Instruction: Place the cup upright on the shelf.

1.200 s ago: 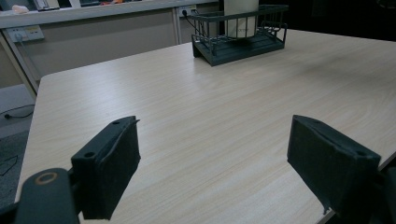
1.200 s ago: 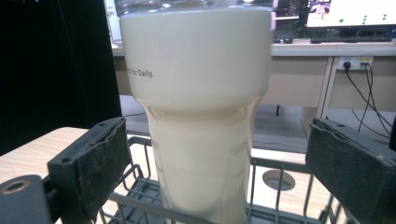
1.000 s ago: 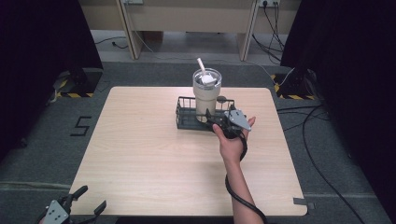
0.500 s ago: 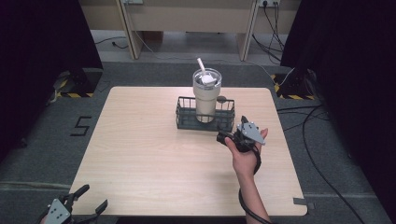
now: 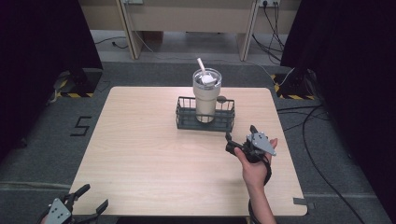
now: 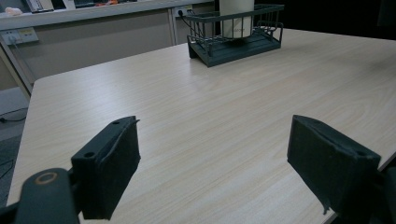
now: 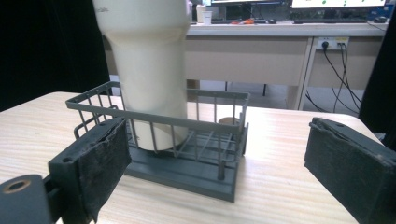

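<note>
A cream tumbler (image 5: 206, 95) with a clear lid and a white straw stands upright in a dark wire basket (image 5: 187, 122) at the table's far middle. My right gripper (image 5: 240, 134), held in a hand, hovers just in front and to the right of the basket, open and holding nothing. In the right gripper view its jaws (image 7: 219, 125) frame the basket (image 7: 187, 175) and the tumbler (image 7: 149, 70) close ahead. My left gripper (image 5: 93, 198) is open off the table's near left corner. Its own view (image 6: 212, 126) looks across bare wood toward the basket (image 6: 236, 46).
The light wooden table (image 5: 140, 154) has wide free room left of and in front of the basket. A small round brown object (image 5: 221, 99) lies just behind the basket. Cables (image 5: 317, 140) run over the floor at the right, with desks beyond.
My right gripper has drawn back from the basket's front right corner toward the near right. The tumbler stays in the basket. The left gripper has hardly moved.
</note>
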Available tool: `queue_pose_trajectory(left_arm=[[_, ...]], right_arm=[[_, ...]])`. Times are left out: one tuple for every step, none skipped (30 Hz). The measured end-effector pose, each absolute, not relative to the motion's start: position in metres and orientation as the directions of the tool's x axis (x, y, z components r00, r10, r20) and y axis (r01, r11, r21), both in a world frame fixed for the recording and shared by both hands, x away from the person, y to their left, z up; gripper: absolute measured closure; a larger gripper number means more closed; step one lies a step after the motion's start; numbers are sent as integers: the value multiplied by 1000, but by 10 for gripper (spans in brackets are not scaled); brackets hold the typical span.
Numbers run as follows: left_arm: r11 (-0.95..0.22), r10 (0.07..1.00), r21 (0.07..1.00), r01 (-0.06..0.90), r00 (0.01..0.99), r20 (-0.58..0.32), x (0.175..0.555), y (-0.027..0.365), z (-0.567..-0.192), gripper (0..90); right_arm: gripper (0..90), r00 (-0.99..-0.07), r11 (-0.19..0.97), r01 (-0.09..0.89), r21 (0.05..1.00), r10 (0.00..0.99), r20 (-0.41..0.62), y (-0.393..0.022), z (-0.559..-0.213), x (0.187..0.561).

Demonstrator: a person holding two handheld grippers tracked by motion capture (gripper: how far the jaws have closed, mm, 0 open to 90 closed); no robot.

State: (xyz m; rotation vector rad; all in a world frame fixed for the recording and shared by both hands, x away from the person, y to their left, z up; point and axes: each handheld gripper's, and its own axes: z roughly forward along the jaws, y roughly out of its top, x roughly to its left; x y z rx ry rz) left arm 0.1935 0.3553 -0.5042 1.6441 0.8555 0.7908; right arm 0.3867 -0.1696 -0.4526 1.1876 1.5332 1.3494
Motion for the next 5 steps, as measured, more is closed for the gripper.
queue_pose_trajectory(left_arm=[[-173, 849, 975, 141, 523, 75, 194, 355, -504, 163], [-174, 849, 975, 140, 523, 77, 194, 355, -504, 163], [-175, 849, 975, 139, 523, 78, 194, 355, -504, 163], [-174, 849, 975, 140, 522, 77, 194, 355, -504, 163], [-174, 849, 975, 140, 522, 77, 194, 355, -504, 163]], right_arm=[[72, -278, -1, 159, 987, 960, 46, -172, -453, 385], [72, -277, -2, 154, 988, 960, 45, -174, -452, 384], [72, -274, -10, 152, 988, 960, 51, -176, -452, 383], [71, -274, -22, 150, 988, 960, 63, -179, -451, 382], [71, -274, -22, 150, 988, 960, 63, -179, -451, 382]])
